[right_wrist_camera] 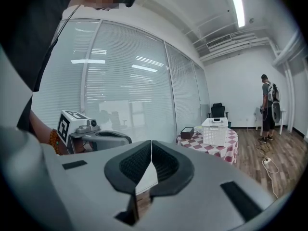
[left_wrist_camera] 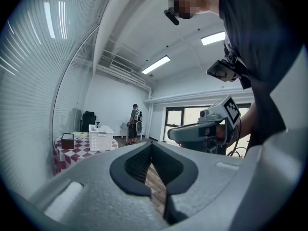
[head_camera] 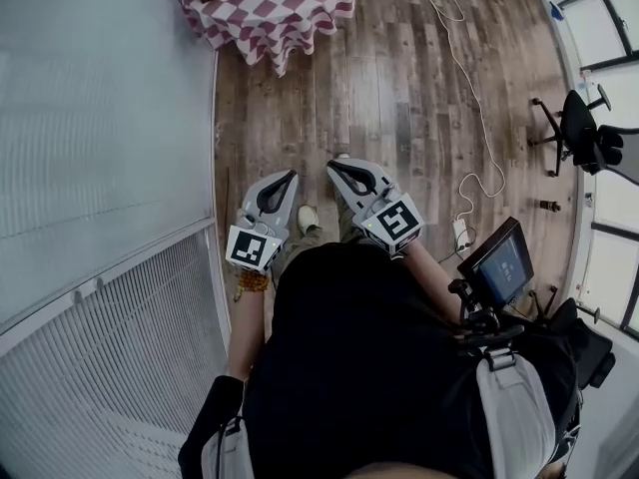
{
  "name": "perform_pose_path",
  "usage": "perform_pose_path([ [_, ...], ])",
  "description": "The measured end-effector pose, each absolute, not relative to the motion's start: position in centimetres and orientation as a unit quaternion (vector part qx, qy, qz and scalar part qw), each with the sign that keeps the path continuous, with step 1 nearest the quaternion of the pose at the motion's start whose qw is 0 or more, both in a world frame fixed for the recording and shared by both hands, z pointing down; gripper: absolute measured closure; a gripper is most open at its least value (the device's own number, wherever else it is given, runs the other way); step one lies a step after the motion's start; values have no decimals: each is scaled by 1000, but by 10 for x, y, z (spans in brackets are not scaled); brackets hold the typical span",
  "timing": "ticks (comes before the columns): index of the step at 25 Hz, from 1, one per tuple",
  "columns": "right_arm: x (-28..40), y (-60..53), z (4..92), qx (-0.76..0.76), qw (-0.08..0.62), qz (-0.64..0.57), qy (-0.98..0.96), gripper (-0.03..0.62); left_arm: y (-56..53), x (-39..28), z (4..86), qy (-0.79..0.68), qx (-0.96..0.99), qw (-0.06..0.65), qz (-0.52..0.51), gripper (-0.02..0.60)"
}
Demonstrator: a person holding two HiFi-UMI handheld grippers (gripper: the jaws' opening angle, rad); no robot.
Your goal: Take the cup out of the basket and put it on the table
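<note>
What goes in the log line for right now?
left gripper: shut, empty | right gripper: shut, empty | white plastic basket: on red-checked table, out of reach | cup: unseen

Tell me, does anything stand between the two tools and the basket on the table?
Nothing visible does: only bare wooden floor lies between the left tool, the right tool and the table bearing the basket.

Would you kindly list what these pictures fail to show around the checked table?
- The cup: not seen in either gripper view; the walls of the white slatted plastic basket hide its inside.
- Head view: the top edge cuts off the red-and-white checked round table.
- The small dark box: contents too small, right gripper view.
</note>
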State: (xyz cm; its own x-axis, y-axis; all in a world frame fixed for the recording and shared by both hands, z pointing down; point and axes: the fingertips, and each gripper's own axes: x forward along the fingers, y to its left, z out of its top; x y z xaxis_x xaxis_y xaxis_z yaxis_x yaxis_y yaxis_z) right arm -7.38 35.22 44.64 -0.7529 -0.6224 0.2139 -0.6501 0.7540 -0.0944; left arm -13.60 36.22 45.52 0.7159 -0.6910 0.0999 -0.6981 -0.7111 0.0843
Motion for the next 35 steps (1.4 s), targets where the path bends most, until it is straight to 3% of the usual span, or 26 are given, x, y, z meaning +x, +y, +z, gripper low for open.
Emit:
perform_pose_path([
  [9,-22,233,448,350,59,88,-931,581,257,-83,457,-364,928,69,46,575],
  [18,115,118,456,433,13,119,-893,582,143,13,445,-358,929,53,80,575],
  [24,195,77,482,491,-8,147,-859,582,99,41,448,-379,916,59,118,575],
  [35,203,28,470,468,-15,130,-874,581,40,59,440,-387,909,83,131,575],
])
